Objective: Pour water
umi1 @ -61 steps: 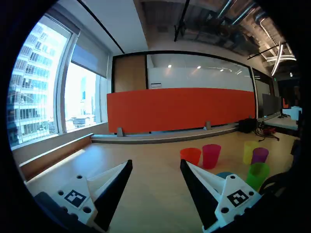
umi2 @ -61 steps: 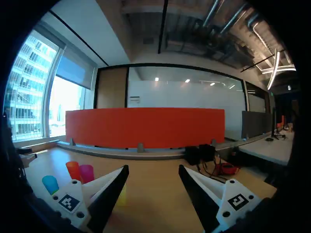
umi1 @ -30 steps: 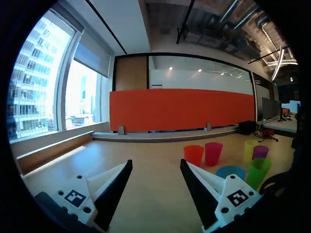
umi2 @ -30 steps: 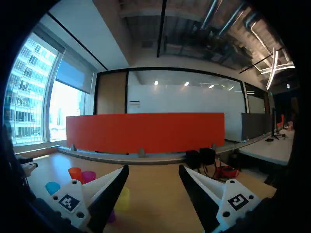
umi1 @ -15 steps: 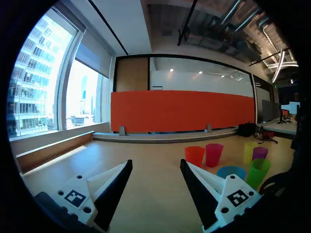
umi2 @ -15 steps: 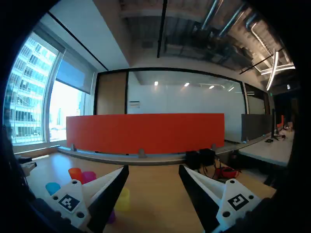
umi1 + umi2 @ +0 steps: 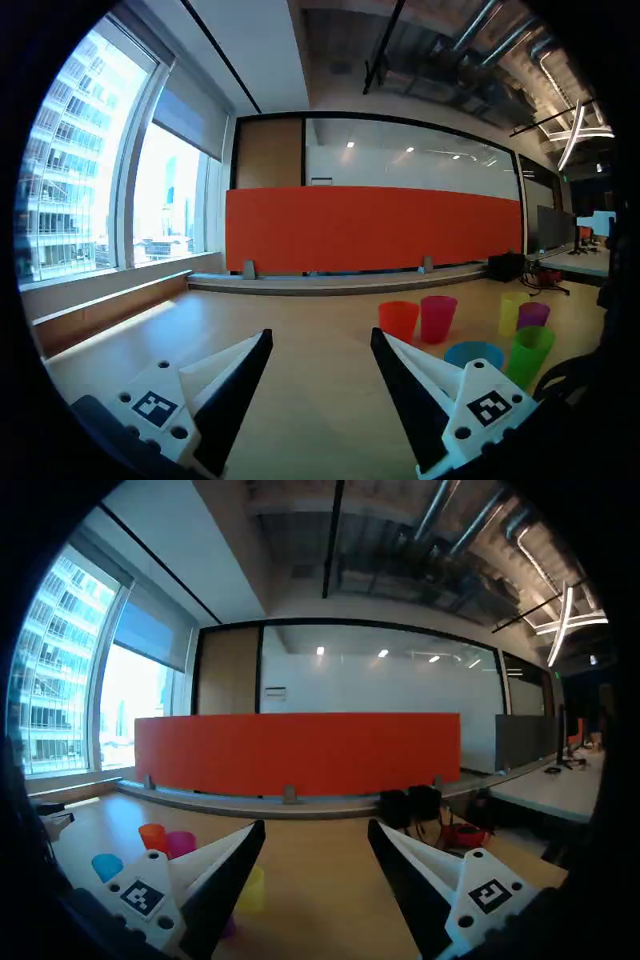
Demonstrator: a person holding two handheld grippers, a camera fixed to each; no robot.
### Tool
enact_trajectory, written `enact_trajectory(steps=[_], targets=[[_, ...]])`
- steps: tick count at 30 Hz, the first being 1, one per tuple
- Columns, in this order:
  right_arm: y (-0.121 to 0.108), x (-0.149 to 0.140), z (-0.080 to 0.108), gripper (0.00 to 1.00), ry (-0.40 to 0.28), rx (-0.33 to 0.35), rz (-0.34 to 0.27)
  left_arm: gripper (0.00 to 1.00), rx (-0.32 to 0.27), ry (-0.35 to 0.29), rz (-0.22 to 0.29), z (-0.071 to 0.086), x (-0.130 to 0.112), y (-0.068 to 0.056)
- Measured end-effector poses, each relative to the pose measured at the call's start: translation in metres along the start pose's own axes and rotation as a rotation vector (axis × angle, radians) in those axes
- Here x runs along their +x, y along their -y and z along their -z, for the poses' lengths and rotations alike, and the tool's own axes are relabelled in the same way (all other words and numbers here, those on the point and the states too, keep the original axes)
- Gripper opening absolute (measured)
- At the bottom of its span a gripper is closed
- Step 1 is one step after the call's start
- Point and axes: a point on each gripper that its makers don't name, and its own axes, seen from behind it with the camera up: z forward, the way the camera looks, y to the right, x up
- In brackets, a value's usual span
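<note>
**A:** Looking along the left tool [image 7: 321, 333]: spread wide, gripping nothing.

**B:** Same for the right tool [image 7: 316, 826]. Splayed open, empty, hovering above the worktop [image 7: 320, 896].

**A:** Now for the cups. Ahead and off to the right, seen from the left side. Picking out the orange cup [image 7: 398, 320] and pink cup [image 7: 438, 318] side by side, touching or nearly, hard to say.

**B:** Closer in, spotting the blue cup [image 7: 474, 354] just past the right finger, and the green cup [image 7: 528, 356] just beside it.

**A:** Behind those, the yellow cup [image 7: 512, 312] and purple cup [image 7: 533, 314], shoulder to shoulder.

**B:** Flipped from the right side: same cluster low and to the left, partly hidden behind the left finger. So, sitting between the two tools.

**A:** All upright, long axis vertical, mouths up. Can't tell which holds water; too far off to see inside.

**B:** Judging by that, probably a shorter reach to blue and green for the left, to yellow and purple for the right.

**A:** Calls for swinging inward, then closing across a cup's side rather than down on the rim.

**B:** Worth watching the crowding: neighbours close enough to get knocked. Otherwise open worktop, with the orange screen [image 7: 372, 228], window [image 7: 72, 184] and bags and cables [image 7: 416, 804] well apart at the back.
</note>
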Motion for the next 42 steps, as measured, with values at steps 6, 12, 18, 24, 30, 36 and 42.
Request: enact_trajectory(steps=[6,12,18,24,30,36,42], targets=[[0.0,0.001,-0.001,0.99,0.0,0.0,0.002,0.91,0.003,0.0,0.0,0.0,0.001,0.001],[-0.002,0.0,-0.001,0.99,-0.001,-0.002,0.002,0.91,0.003,0.0,0.0,0.0,0.0,0.001],[-0.001,0.001,0.0,0.99,-0.003,0.003,0.009,0.91,0.003,0.0,0.001,0.0,0.0,0.001],[0.003,-0.001,0.002,0.99,-0.008,0.013,0.024,0.91,0.003,0.0,-0.001,0.0,0.0,0.001],[0.006,-0.006,0.003,0.99,-0.011,0.02,0.031,0.91,0.003,0.0,-0.001,0.0,0.0,0.001],[0.006,-0.014,0.002,0.99,-0.02,0.023,0.029,0.91,0.003,0.0,-0.001,0.0,0.0,0.001],[0.007,-0.028,0.002,0.99,-0.02,0.023,0.027,0.91,0.003,0.0,-0.001,0.0,0.0,0.001]])
